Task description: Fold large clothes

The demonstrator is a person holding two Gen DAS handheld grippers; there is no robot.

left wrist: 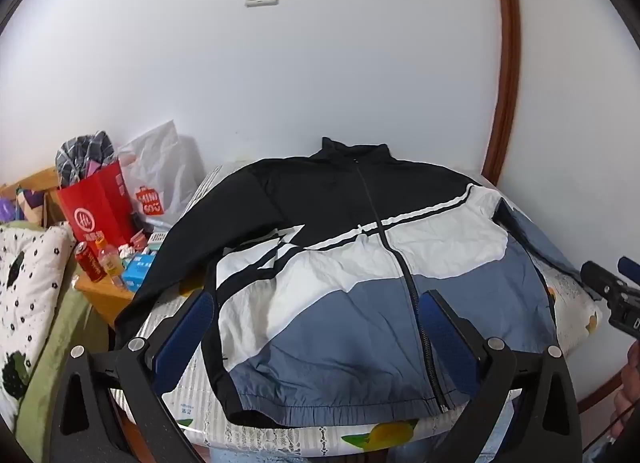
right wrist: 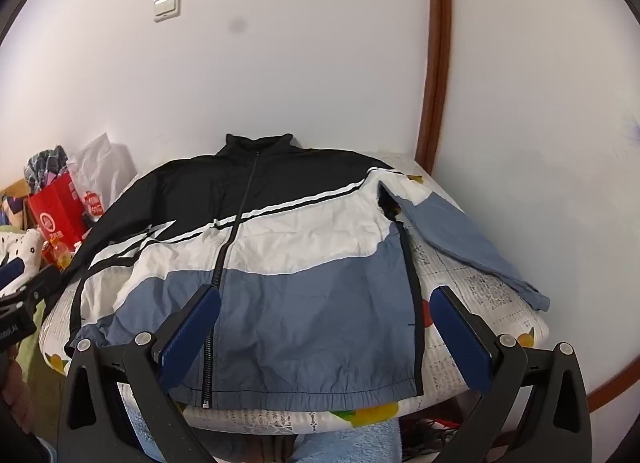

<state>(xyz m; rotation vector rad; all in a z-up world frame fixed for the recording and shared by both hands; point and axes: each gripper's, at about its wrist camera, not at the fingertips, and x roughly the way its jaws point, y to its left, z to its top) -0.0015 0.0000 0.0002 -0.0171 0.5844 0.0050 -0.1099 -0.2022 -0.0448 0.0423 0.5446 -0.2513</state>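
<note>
A zipped jacket [left wrist: 340,263], black on top, white in the middle, blue below, lies flat and front up on a small round table [left wrist: 188,395], collar to the wall. Its black sleeve [left wrist: 168,263] hangs off the left edge; its blue sleeve [right wrist: 472,243] lies out to the right. My left gripper [left wrist: 316,303] is open and empty, above the jacket's lower left part. My right gripper [right wrist: 326,299] is open and empty, above the jacket [right wrist: 280,263] at its lower right part. The right gripper also shows at the right edge of the left wrist view [left wrist: 612,283].
A fruit-print cloth covers the table [right wrist: 480,295], which stands against a white wall. To the left is a wooden stand with a red bag [left wrist: 96,207], a white plastic bag [left wrist: 160,179], a red can [left wrist: 88,263], a bottle [left wrist: 110,259] and small boxes. A patterned pillow [left wrist: 28,283] lies far left.
</note>
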